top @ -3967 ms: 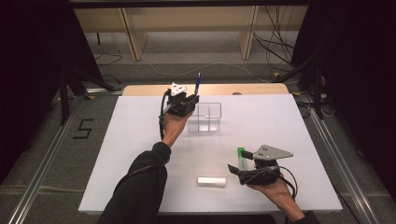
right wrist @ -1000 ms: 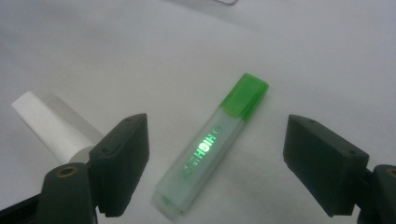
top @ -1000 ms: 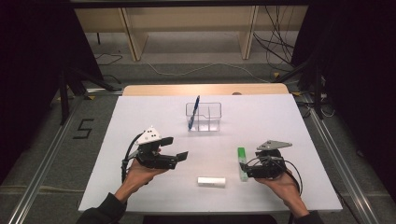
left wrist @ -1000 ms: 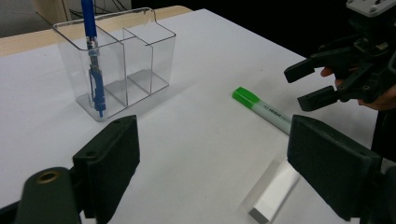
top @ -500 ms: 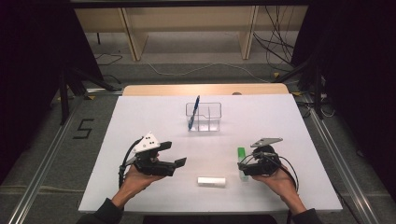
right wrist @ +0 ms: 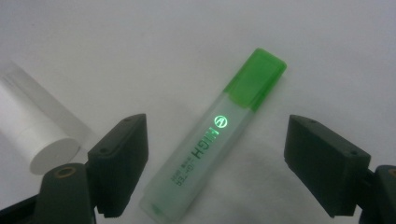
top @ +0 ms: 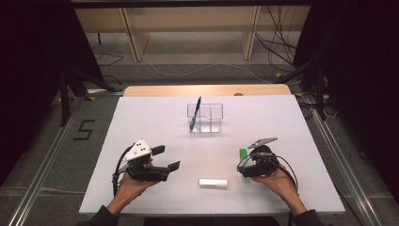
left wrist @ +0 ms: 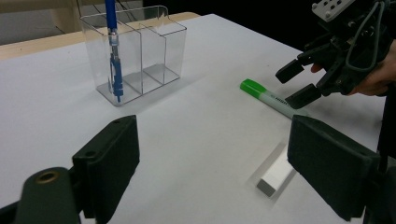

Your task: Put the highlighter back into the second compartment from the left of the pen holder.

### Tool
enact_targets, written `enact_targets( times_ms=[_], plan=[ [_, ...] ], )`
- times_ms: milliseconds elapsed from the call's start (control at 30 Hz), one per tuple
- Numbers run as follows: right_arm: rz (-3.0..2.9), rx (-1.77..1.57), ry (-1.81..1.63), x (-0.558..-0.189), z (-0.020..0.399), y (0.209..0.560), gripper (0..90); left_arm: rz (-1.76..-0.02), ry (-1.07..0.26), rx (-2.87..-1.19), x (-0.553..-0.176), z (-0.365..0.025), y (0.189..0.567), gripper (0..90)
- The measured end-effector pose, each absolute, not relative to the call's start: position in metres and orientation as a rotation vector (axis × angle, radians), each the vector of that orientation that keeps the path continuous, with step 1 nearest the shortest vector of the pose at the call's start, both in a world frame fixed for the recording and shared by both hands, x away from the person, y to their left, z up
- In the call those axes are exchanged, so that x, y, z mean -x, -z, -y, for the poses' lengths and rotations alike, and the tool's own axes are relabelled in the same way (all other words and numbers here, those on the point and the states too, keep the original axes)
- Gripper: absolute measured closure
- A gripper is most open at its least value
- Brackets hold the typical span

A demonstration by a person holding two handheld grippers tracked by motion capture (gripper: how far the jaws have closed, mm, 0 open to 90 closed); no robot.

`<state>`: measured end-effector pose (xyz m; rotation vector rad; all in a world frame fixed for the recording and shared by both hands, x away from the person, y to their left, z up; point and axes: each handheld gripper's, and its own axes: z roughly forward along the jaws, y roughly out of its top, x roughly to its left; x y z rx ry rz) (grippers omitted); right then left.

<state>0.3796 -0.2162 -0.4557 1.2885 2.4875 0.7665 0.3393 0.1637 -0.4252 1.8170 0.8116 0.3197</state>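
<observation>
A: Where are the right tongs?

B: In the high view they sit at the lower right of the frame, low over the white table, held by the person's right hand. Their jaws stand wide apart, empty, with the green highlighter lying between them. In the right gripper view it runs diagonally through the centre of the frame, green cap toward the upper right, translucent barrel toward the lower middle, not touched by either jaw.

A: Is the highlighter flat on the table?

B: Yes, flat on the white surface. In the high view its green cap shows just above the tongs.

A: And the left tongs?

B: Lower left of the high view, in the person's left hand, jaws also apart and holding nothing. They point to the right of the frame.

A: What else lies nearby?

B: A white cylindrical stick, lying on its side at the lower centre of the high view, between the two tongs and apart from both. In the right gripper view it shows at the left edge, close to the left jaw; I cannot tell whether they touch.

A: Anything farther back?

B: A clear plastic organiser with compartments stands at the upper centre of the high view. A blue pen leans in its leftmost compartment, tip down.
</observation>
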Motion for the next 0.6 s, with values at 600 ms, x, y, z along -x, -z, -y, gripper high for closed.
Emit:
enact_targets(
  times_ms=[600],
  plan=[
    [-2.597, -1.319, -0.583, -0.399, 0.206, 0.46, 30.0, -0.781, -0.303, -1.831, -0.336, -0.159, 0.428, 15.7]
  ],
)
